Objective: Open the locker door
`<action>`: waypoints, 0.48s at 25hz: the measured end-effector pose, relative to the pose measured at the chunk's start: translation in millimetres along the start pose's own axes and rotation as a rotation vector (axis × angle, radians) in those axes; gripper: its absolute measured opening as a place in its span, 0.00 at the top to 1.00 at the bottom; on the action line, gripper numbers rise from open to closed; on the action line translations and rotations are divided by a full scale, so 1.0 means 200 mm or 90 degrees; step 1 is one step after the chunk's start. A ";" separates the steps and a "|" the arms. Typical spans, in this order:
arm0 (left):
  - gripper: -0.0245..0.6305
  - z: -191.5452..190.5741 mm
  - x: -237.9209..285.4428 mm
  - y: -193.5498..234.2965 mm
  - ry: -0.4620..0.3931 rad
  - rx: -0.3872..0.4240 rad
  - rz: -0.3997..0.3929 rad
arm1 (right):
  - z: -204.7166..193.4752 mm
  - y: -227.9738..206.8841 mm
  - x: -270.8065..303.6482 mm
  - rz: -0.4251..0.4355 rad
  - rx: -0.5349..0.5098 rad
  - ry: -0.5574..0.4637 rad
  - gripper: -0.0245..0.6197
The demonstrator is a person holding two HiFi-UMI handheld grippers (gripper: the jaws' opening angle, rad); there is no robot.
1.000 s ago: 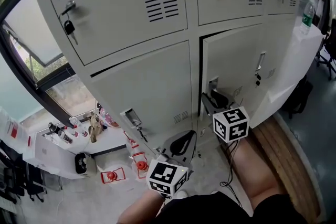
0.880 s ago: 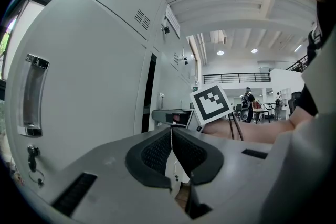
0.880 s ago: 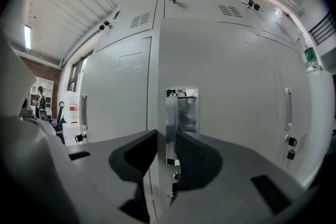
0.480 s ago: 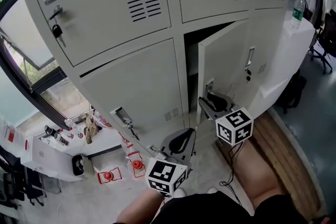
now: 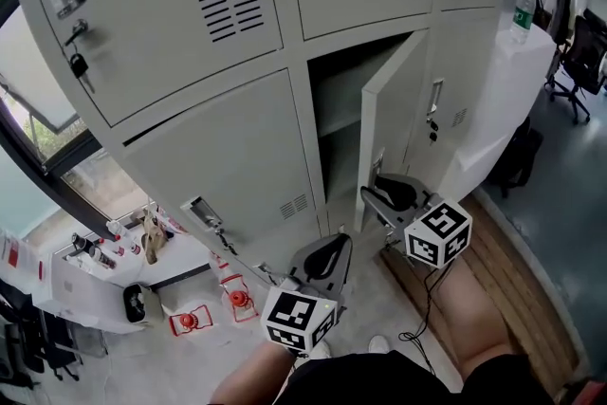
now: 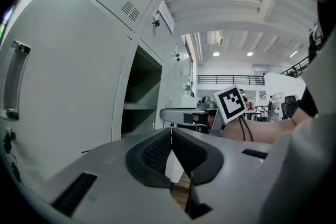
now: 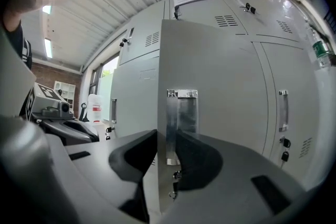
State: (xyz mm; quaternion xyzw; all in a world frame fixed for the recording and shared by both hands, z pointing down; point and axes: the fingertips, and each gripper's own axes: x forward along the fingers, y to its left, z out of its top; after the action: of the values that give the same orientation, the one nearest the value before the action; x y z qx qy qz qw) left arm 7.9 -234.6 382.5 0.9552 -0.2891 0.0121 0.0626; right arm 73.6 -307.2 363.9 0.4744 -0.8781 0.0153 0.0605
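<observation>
Locker door [image 5: 394, 114]: head view, lower row, centre-right of frame, standing ajar, dark shelf behind. Right gripper [image 5: 379, 188] at its free edge, low down; left gripper [image 5: 327, 253] lower centre, apart from lockers.

Left gripper view: left gripper [image 6: 171, 134] pads together, nothing between.

Right gripper view: right gripper [image 7: 167, 157] jaws clamped on locker door [image 7: 226, 76] edge beside metal handle [image 7: 181, 113].

Judgement: thin painted steel, light, stiff, slick; best hold is free edge, far from hinge.

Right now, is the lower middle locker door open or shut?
Open, partway: the door stands swung outward at an angle, exposing the dark compartment and a shelf inside.
</observation>
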 end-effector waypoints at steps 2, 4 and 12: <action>0.93 -0.01 0.02 -0.01 0.002 -0.002 -0.006 | 0.00 -0.01 -0.04 0.017 -0.003 -0.005 0.71; 0.93 -0.02 0.04 -0.03 0.003 -0.003 -0.012 | -0.01 -0.01 -0.09 0.035 -0.007 -0.009 0.71; 0.93 -0.01 0.12 -0.12 0.004 0.007 -0.038 | -0.03 -0.04 -0.24 0.061 -0.018 -0.004 0.70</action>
State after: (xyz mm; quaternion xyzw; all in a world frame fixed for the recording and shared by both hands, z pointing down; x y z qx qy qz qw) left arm 41.6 -228.4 382.8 0.9637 -0.2600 0.0149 0.0585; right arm 106.6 -270.8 363.7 0.4307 -0.9002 0.0043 0.0641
